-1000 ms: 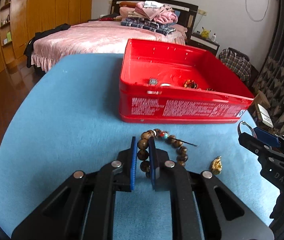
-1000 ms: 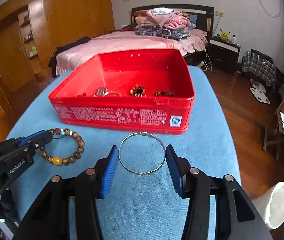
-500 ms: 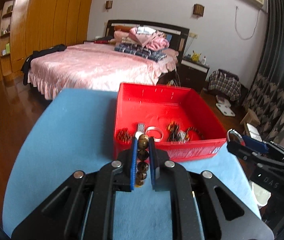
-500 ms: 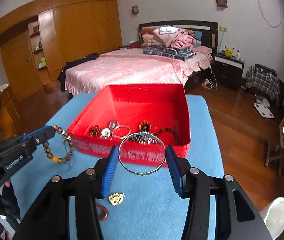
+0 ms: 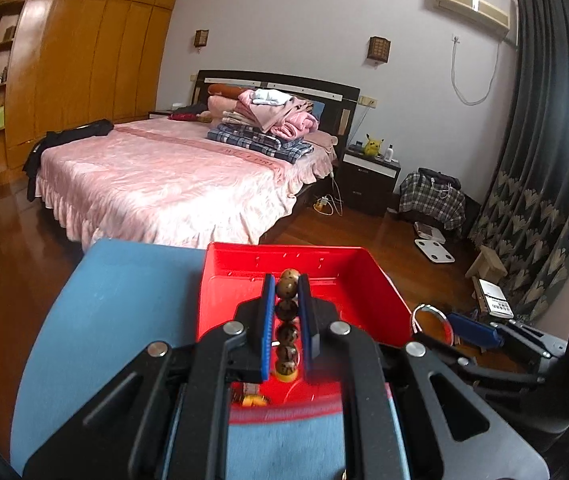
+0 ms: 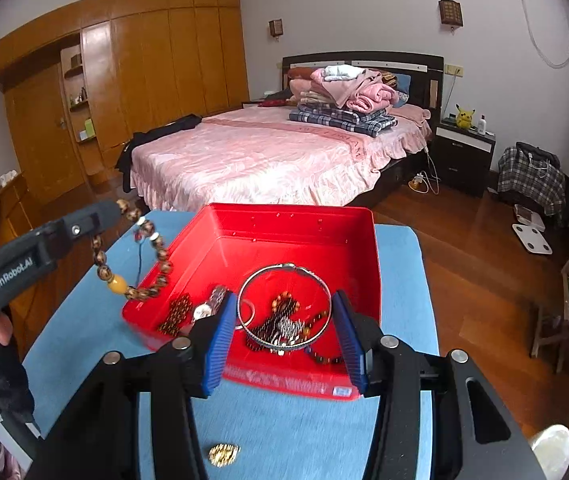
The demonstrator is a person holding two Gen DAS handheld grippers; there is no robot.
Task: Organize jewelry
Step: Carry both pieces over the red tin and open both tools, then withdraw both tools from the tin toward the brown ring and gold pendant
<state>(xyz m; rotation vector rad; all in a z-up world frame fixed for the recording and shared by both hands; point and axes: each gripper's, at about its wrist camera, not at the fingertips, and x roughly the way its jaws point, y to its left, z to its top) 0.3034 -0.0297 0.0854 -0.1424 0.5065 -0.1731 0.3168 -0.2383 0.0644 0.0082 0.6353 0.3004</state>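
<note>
The left claw (image 5: 287, 292) was clamped narrowly on a string of brown wooden beads (image 5: 287, 310), the bead bracelet (image 6: 136, 264) dangling from it in a loop just over the left rim of the red box (image 6: 284, 236). The right claw (image 6: 284, 332) was spread wide, its blue pads (image 6: 216, 344) pressing either side of a thin silver bangle (image 6: 284, 306) held flat above the near part of the box. Inside the box lay a heap of dark beaded pieces (image 6: 284, 326) and a watch (image 6: 208, 306).

To finish well, each claw probably needed to move further inside the box walls and come down low before letting go, so the bracelet's hanging loop would not catch on the rim or spill outside. A small gold trinket (image 6: 224, 453) remained on the blue desk (image 6: 308, 432), on the near side of the box, awaiting pickup.
</note>
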